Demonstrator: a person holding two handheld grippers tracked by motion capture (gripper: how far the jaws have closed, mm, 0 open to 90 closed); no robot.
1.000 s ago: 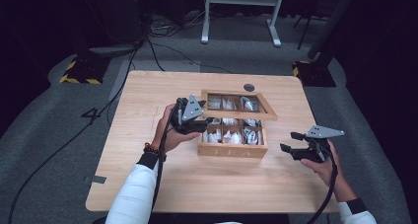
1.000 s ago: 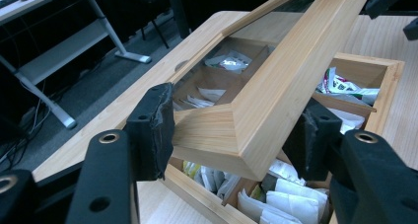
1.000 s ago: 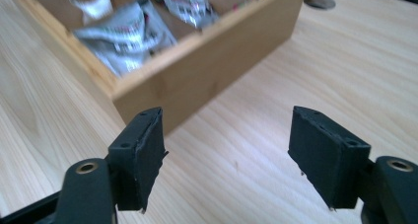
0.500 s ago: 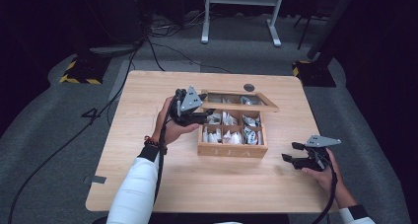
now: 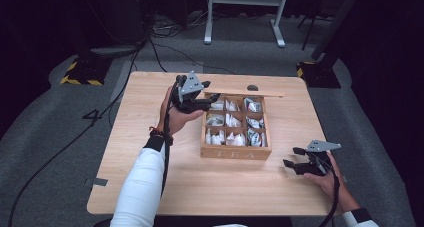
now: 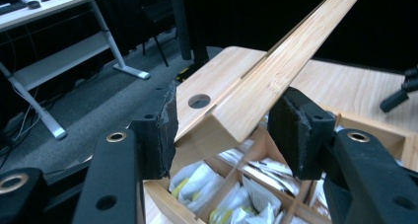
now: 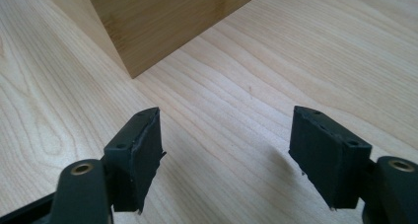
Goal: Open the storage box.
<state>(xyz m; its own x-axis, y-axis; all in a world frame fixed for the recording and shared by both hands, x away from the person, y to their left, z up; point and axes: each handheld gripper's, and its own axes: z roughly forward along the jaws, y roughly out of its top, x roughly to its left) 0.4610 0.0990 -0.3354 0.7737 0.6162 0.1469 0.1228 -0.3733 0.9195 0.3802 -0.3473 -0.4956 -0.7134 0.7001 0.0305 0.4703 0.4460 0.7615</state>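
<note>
A wooden tea box (image 5: 235,152) marked TEA stands mid-table, its compartments holding several white tea bags (image 5: 231,121). Its lid (image 5: 250,93) is raised on its hinges and looks edge-on from above. My left gripper (image 5: 209,91) is shut on the lid's left end. In the left gripper view both pads press the lid (image 6: 276,71) at the left gripper (image 6: 222,130), with tea bags (image 6: 236,204) below. My right gripper (image 5: 292,157) is open just over the table, right of the box's front corner. The right gripper view has the box corner (image 7: 162,17) ahead of the empty right gripper (image 7: 224,150).
The light wooden table (image 5: 150,162) has a round cable hole (image 5: 252,87) behind the box. A trestle frame (image 5: 245,12) and cables lie on the grey floor beyond. Bare tabletop (image 7: 296,51) surrounds the right gripper.
My left gripper has swung the lid up from nearly flat to standing open. My right gripper has drifted back toward the near edge, still open.
</note>
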